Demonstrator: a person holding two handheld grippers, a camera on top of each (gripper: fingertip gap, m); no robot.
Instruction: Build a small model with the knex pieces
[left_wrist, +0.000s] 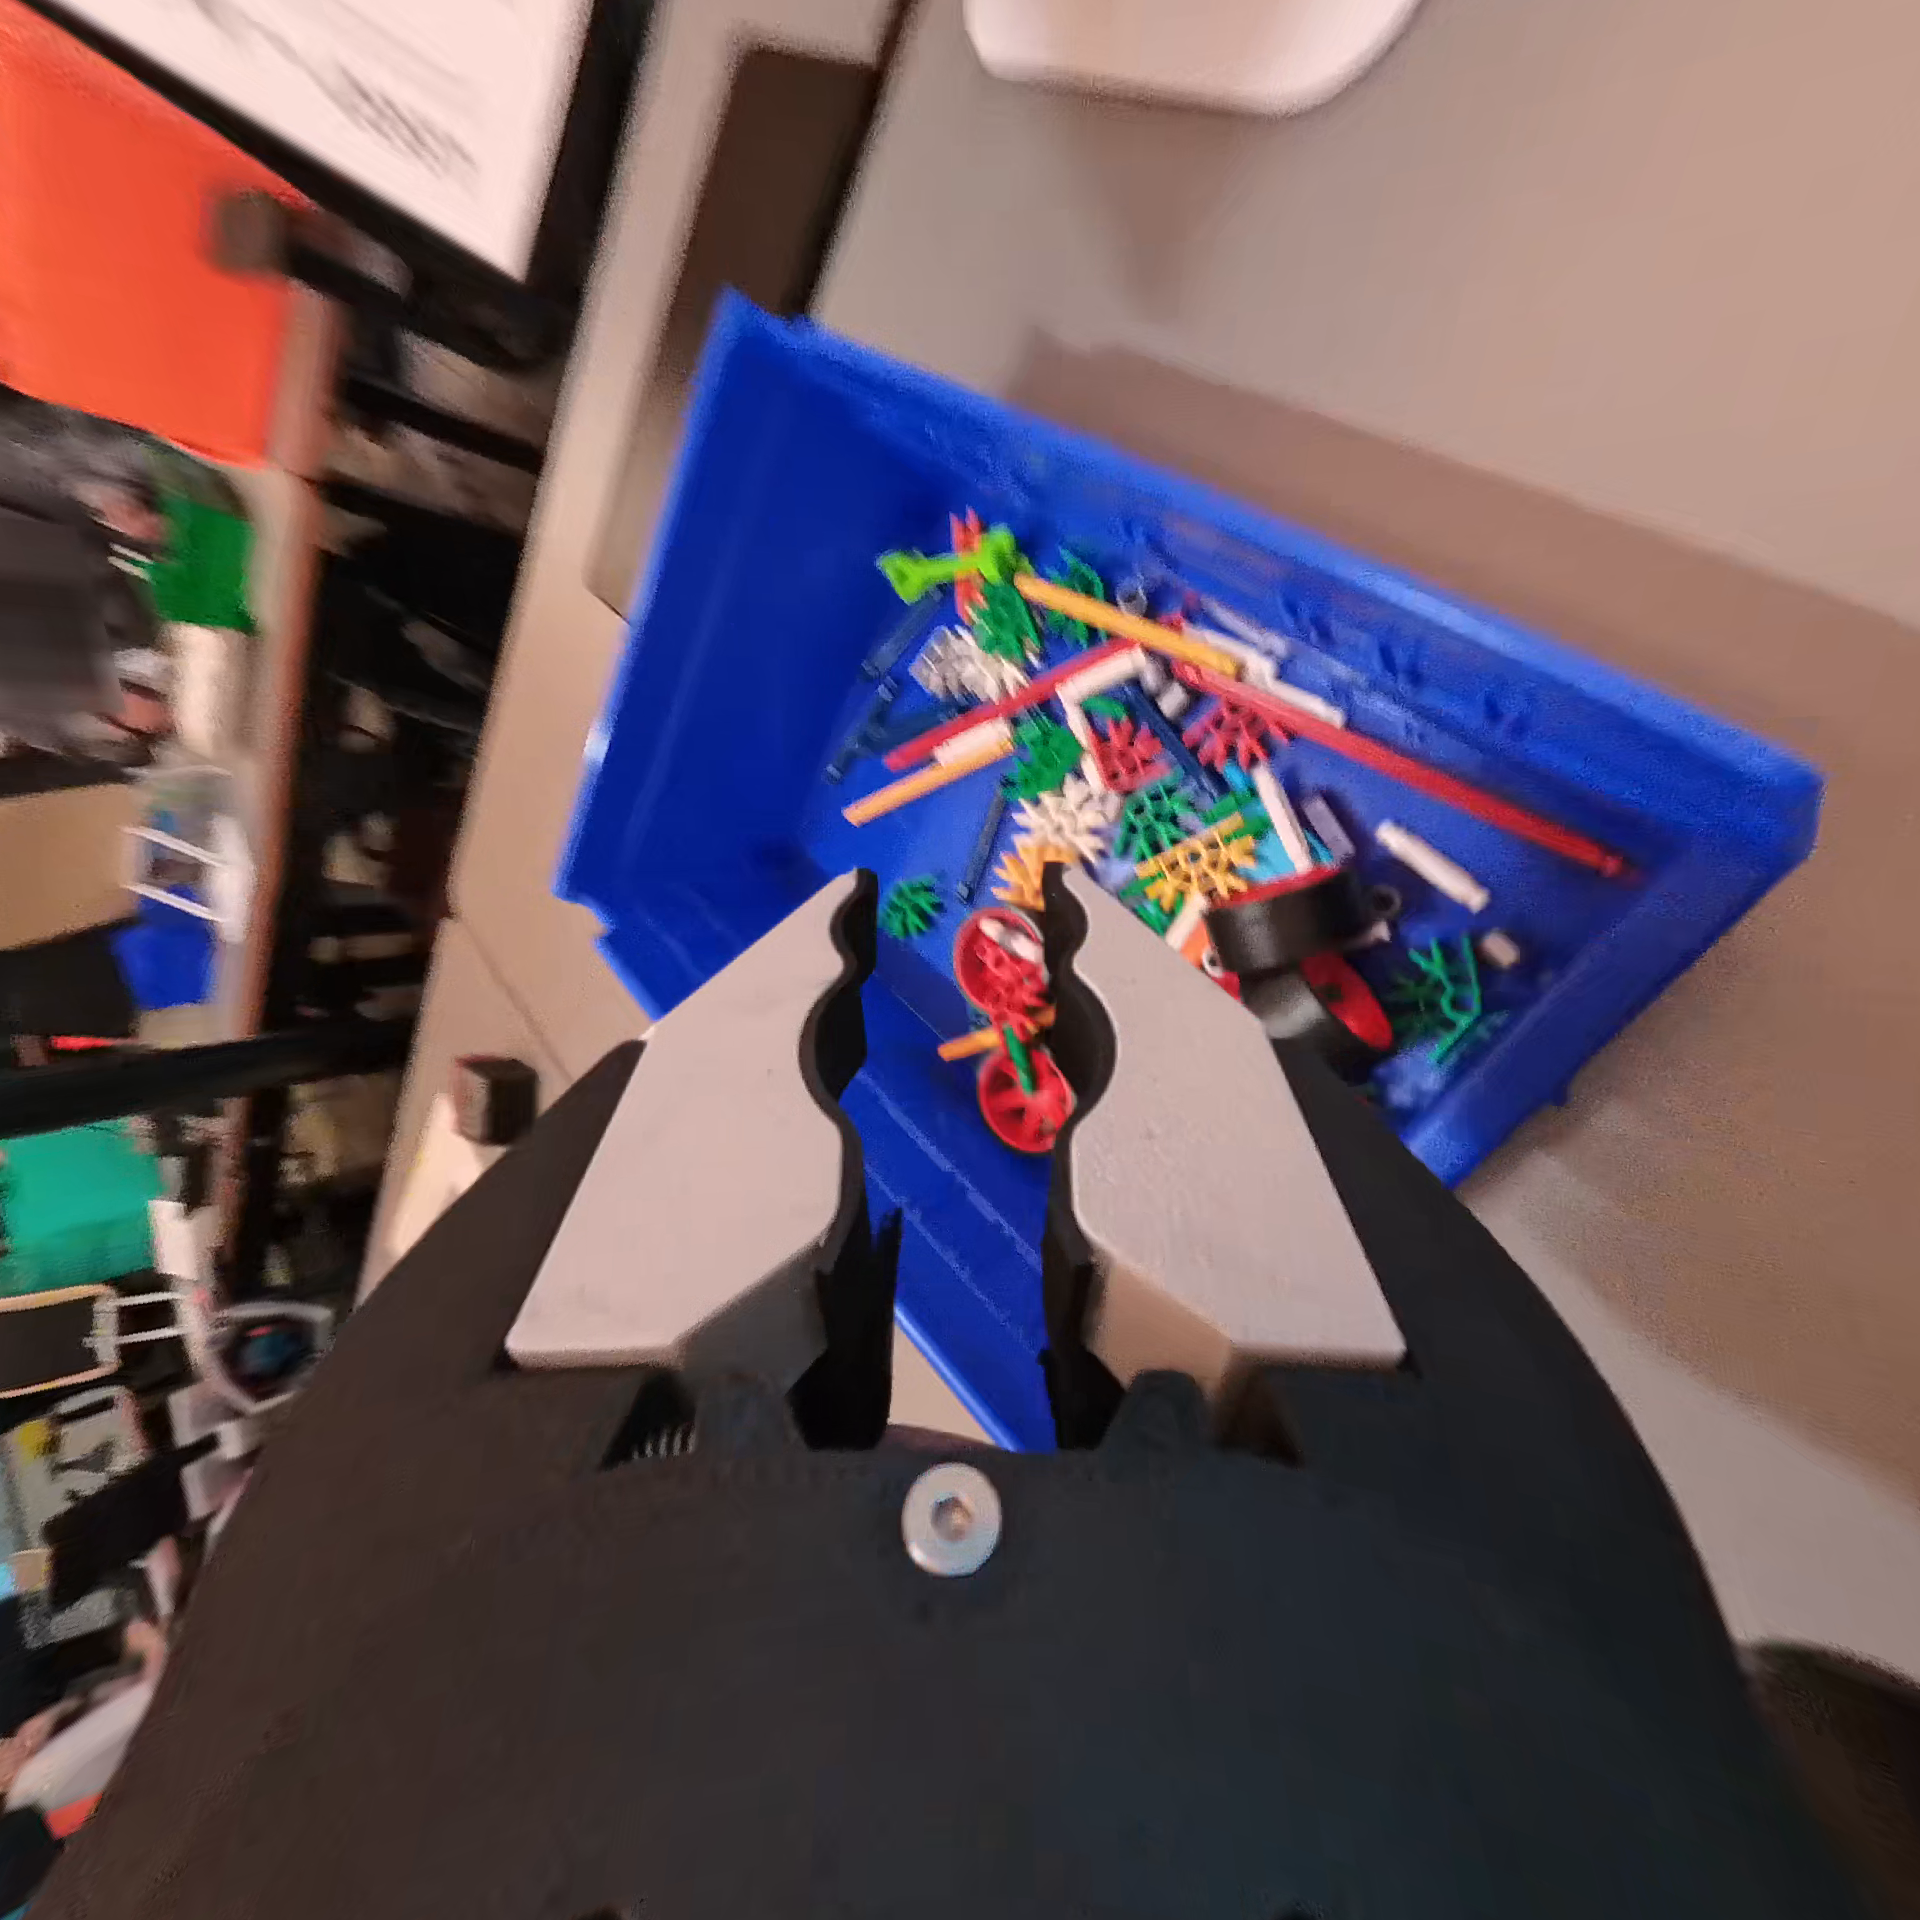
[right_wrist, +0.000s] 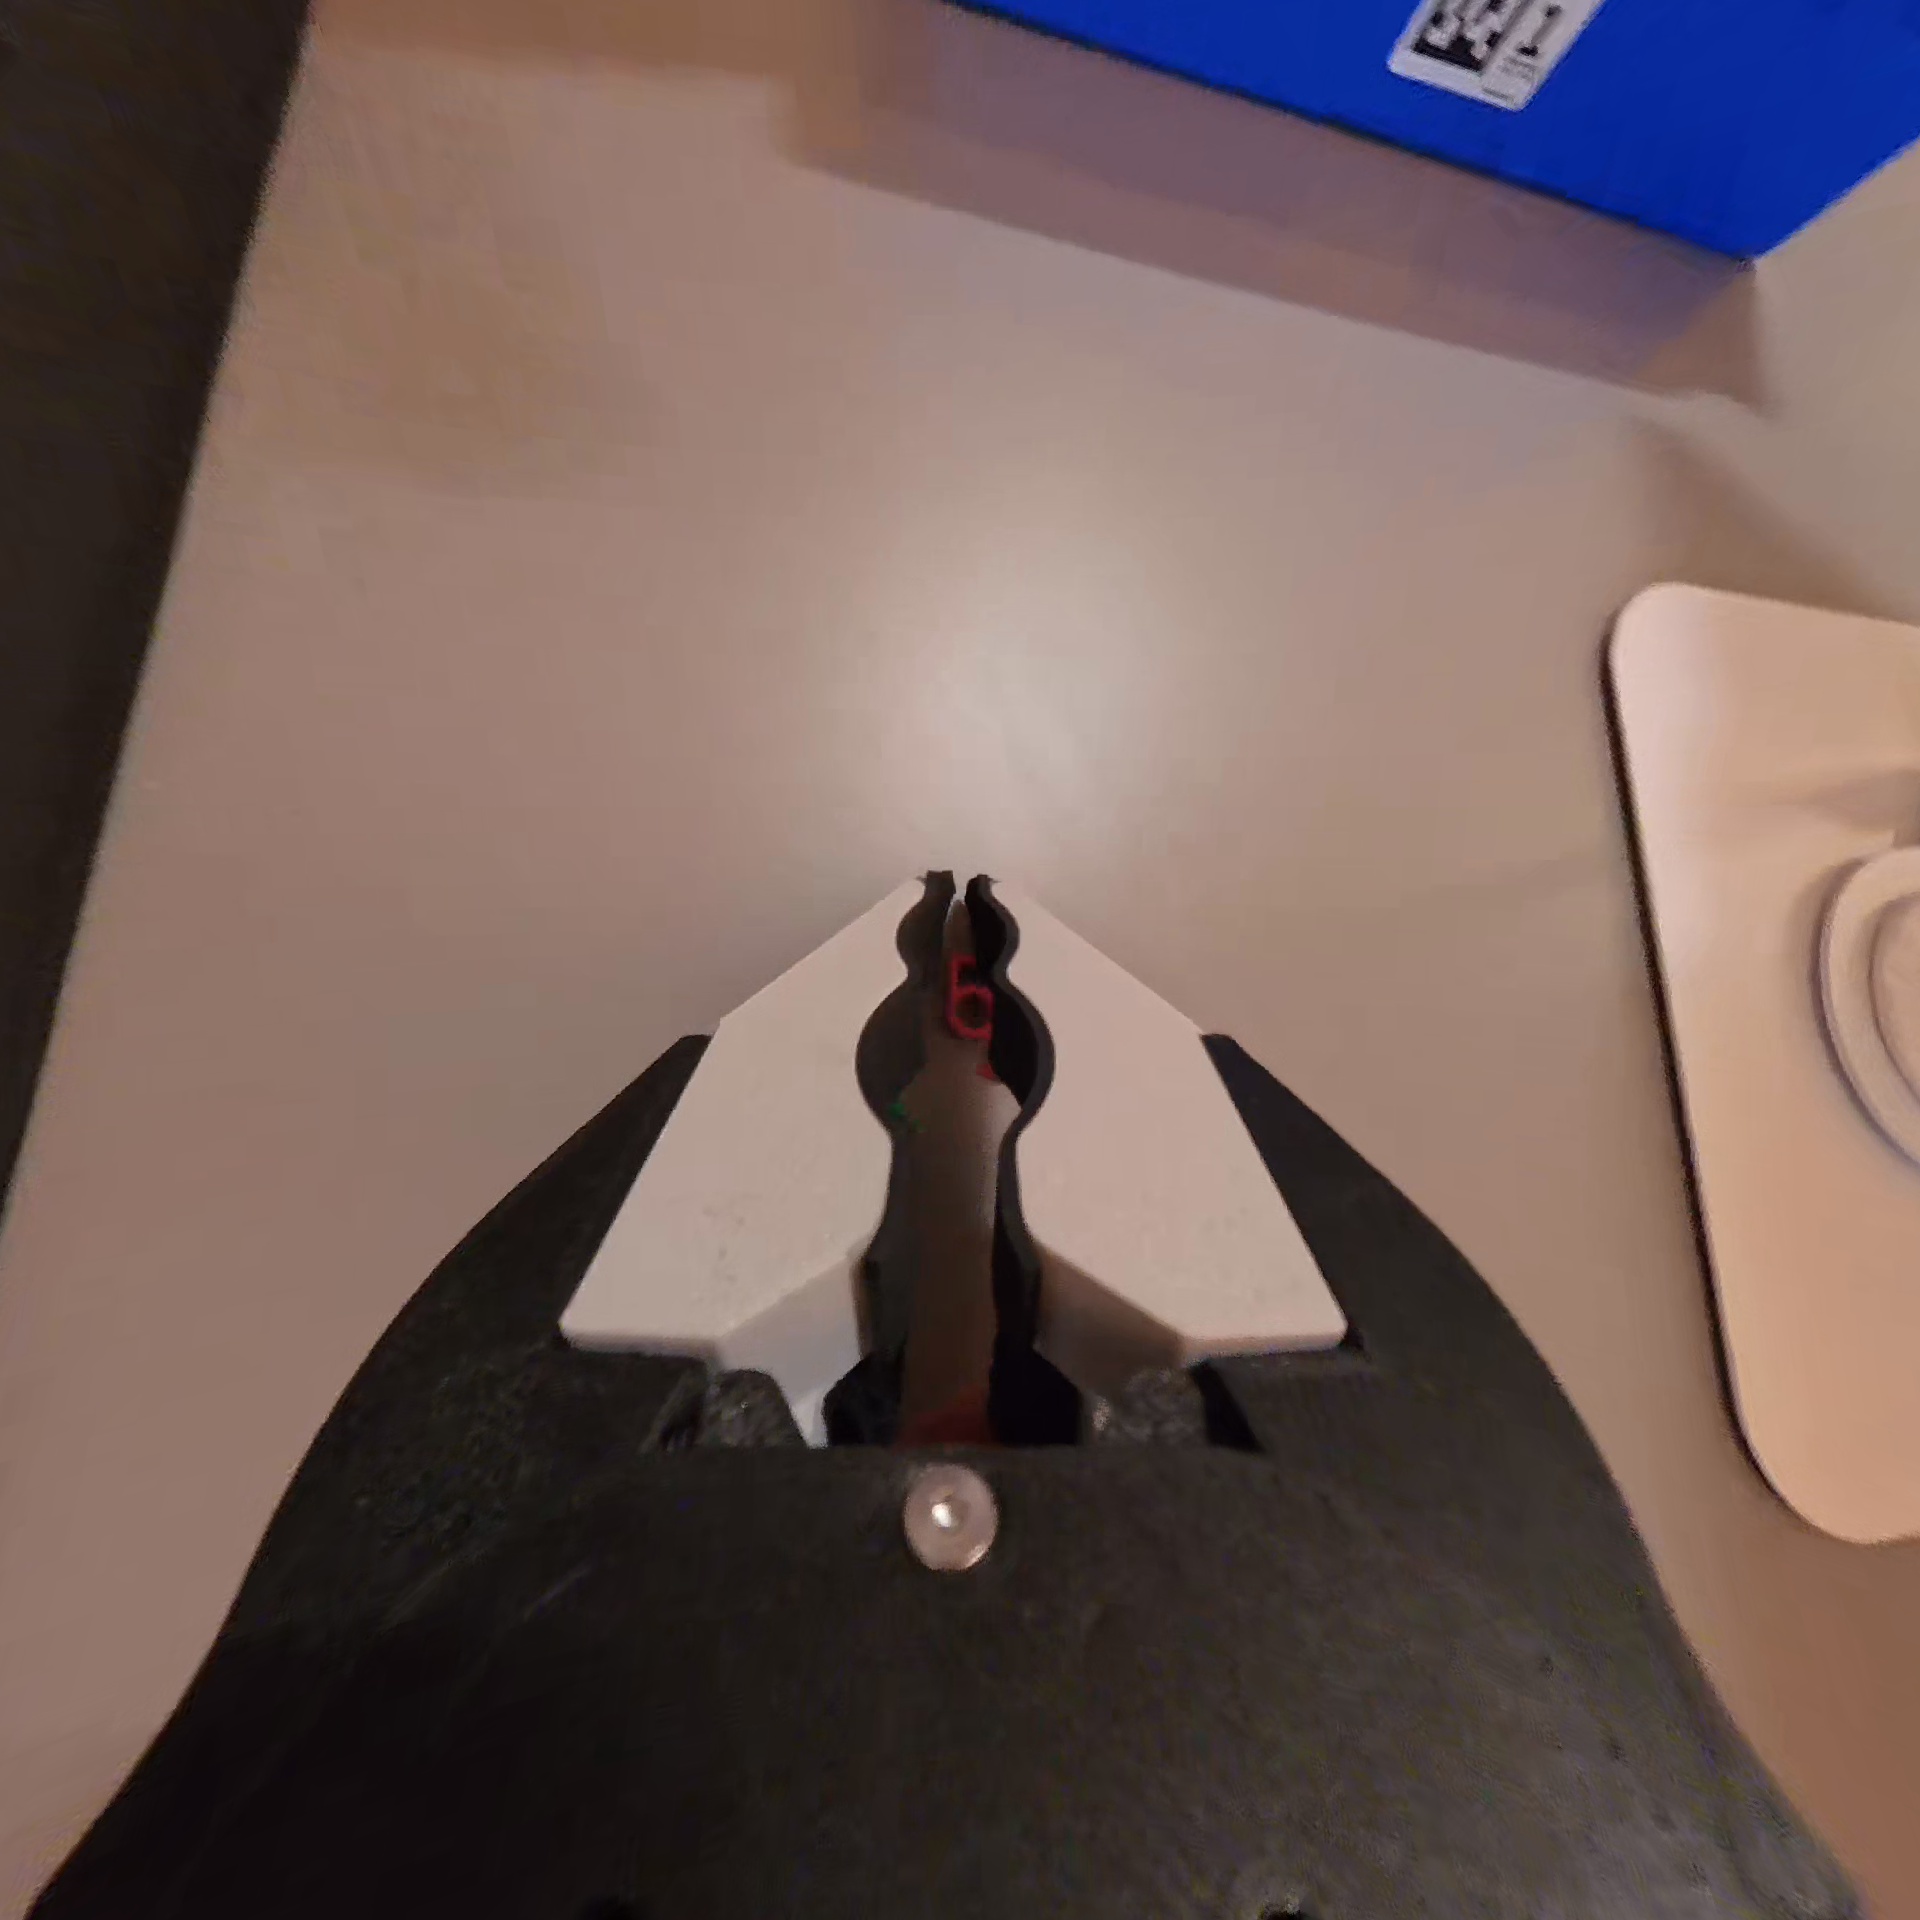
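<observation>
My left gripper (left_wrist: 958, 878) is open and empty, held above a blue plastic bin (left_wrist: 748, 623) on a beige table. The bin holds a pile of colourful construction-toy rods and snowflake-shaped connectors (left_wrist: 1122, 769), two red spoked wheels (left_wrist: 1013, 1039) and a black tyre (left_wrist: 1278, 935). The red wheels show between the left fingers, farther down. My right gripper (right_wrist: 961, 883) is almost closed, shut on a small red piece (right_wrist: 971, 1008) that shows in the gap between its fingers. It hovers over bare table (right_wrist: 727, 623).
The blue bin's outer wall (right_wrist: 1558, 156) with a white sticker (right_wrist: 1486, 42) lies at the top of the right wrist view. A white rounded pad (right_wrist: 1766, 935) lies at the right. The table edge and dark floor (right_wrist: 104, 312) are at the left. Blurred shelving (left_wrist: 208, 727) stands beyond the table. The left gripper's tips are roughly 35 cm from the right gripper's.
</observation>
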